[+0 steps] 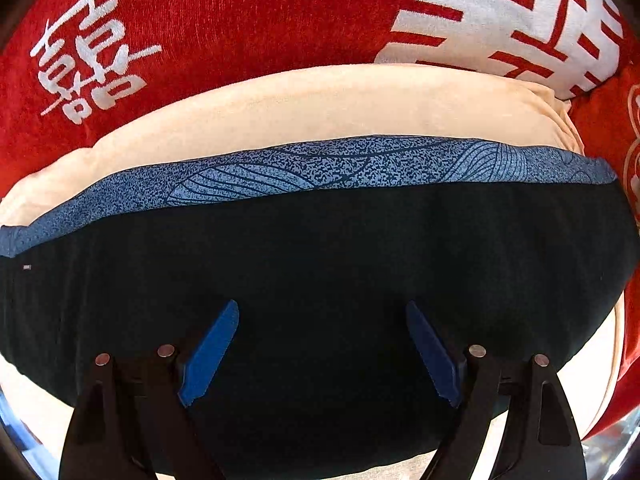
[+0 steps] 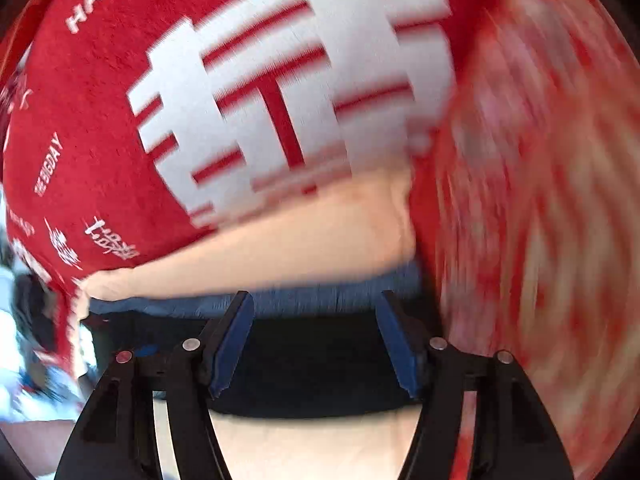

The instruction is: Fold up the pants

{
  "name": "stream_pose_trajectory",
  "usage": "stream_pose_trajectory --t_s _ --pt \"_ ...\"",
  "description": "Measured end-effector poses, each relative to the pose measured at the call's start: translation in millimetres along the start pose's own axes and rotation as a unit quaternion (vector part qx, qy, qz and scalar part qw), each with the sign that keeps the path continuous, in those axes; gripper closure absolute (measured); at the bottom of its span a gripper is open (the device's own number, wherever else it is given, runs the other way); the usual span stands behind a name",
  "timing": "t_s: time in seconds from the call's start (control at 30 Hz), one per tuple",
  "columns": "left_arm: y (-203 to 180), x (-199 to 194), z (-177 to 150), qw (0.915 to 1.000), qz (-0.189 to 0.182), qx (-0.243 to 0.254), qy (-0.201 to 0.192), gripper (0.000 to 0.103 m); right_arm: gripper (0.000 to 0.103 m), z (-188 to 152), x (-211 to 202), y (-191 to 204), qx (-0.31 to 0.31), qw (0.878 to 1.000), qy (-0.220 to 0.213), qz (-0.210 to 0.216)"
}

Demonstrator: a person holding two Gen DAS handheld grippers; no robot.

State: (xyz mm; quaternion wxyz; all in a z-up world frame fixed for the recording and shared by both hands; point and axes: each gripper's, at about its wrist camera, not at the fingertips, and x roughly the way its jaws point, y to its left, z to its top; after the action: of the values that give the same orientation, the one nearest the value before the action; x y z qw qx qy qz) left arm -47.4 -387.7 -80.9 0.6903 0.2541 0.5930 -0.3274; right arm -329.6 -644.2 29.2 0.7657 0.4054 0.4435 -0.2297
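Both grippers' fingers spread above pants

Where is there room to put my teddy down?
Not much. The dark pants fill the middle, cream fabric peeks out beyond their blue band, then the red blanket crowds behind. Barest patch: the cream strip.
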Motion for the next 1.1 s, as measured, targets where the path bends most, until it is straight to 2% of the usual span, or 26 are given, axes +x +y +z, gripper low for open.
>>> stream_pose_trajectory --t_s 0.1,0.2,0.23,0.27,0.33,0.4,0.43,0.47,0.53,0.57,0.7,0.8,0.87,0.93,1.0,1.07,1.1 --pt "1 1 2 1.0000 0.001 -0.001 -0.002 0.017 0.036 -51 25 -29 0.093 0.994 0.061 -0.015" --pt "-6 5 7 1.0000 0.002 0.001 -0.008 0.017 0.049 -79 49 -58 0.167 0.982 0.080 -0.030" --pt "-5 6 5 0.9999 0.002 0.002 -0.010 0.016 0.064 -80 54 -64 0.179 0.981 0.073 -0.032" --pt "-4 6 4 0.9999 0.002 0.003 -0.010 0.016 0.088 -77 57 -66 0.179 0.981 0.064 -0.035" --pt "-2 6 2 0.9999 0.002 0.003 -0.010 0.016 0.094 -65 55 -57 0.143 0.987 0.053 -0.051" --pt "0 6 2 1.0000 0.003 0.002 -0.009 0.016 0.094 -59 42 -46 0.097 0.993 0.028 -0.059" --pt "0 6 2 1.0000 0.004 0.001 -0.007 0.016 0.094 -62 42 -47 0.092 0.993 0.039 -0.068" --pt "-2 3 1 1.0000 0.007 0.000 -0.003 0.016 0.092 -68 47 -53 0.102 0.990 0.068 -0.075" --pt "-7 -6 -1 0.9999 0.013 -0.004 0.005 0.016 0.085 -78 50 -61 0.117 0.984 0.107 -0.082" --pt "-6 -12 3 0.9999 0.012 -0.006 -0.002 0.016 0.084 -80 43 -59 0.113 0.985 0.105 -0.083" --pt "-9 -33 26 0.9990 0.007 0.002 -0.044 0.016 0.082 -65 4 -32 0.032 0.997 0.035 -0.063" --pt "-13 -21 49 0.9988 0.009 0.000 -0.047 0.016 0.073 -29 20 -18 -0.008 0.998 0.026 -0.050" --pt "-17 -8 59 0.9989 0.016 -0.005 -0.044 0.016 0.072 -4 45 -16 -0.024 0.998 0.025 -0.048" --pt "-17 5 63 0.9988 0.032 -0.009 -0.035 0.016 0.072 17 75 -16 -0.038 0.996 0.044 -0.064" --pt "-9 15 61 0.9989 0.028 -0.020 -0.033 0.015 0.074 19 96 -29 -0.049 0.990 0.077 -0.105" --pt "2 13 57 0.9985 0.030 -0.025 -0.039 0.015 0.077 19 92 -43 -0.044 0.992 0.062 -0.100" --pt "8 11 55 0.9983 0.035 -0.026 -0.038 0.015 0.077 18 85 -46 -0.036 0.992 0.058 -0.110"
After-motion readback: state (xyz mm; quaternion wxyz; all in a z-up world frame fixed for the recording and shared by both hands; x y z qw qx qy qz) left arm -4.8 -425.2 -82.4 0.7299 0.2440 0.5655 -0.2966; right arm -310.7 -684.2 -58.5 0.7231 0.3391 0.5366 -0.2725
